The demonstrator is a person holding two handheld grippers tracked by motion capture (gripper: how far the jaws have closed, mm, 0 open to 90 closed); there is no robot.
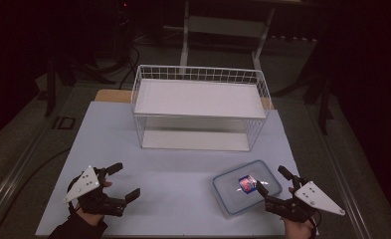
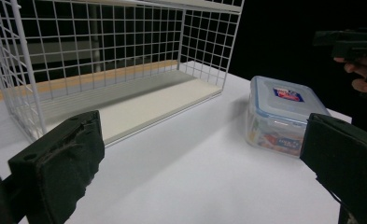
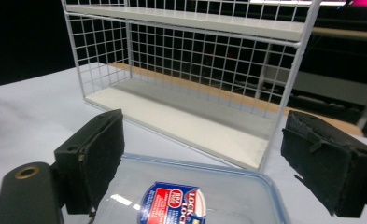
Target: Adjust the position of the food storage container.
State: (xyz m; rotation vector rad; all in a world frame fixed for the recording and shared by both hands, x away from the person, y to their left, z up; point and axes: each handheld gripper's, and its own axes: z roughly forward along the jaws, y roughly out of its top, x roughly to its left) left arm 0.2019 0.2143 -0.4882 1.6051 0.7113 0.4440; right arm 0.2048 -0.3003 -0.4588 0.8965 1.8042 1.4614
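Clear plastic, the food box (image 1: 246, 187) sat on the table (image 1: 173, 179) just under the right gripper (image 1: 275, 186), open like the left gripper (image 1: 126, 181) far aside.

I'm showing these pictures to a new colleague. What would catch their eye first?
Probably the white wire-mesh rack with two white shelves, standing at the far middle of the pale table. Next, the clear plastic lidded box with a red and blue label at the near right, with the open right gripper just above it.
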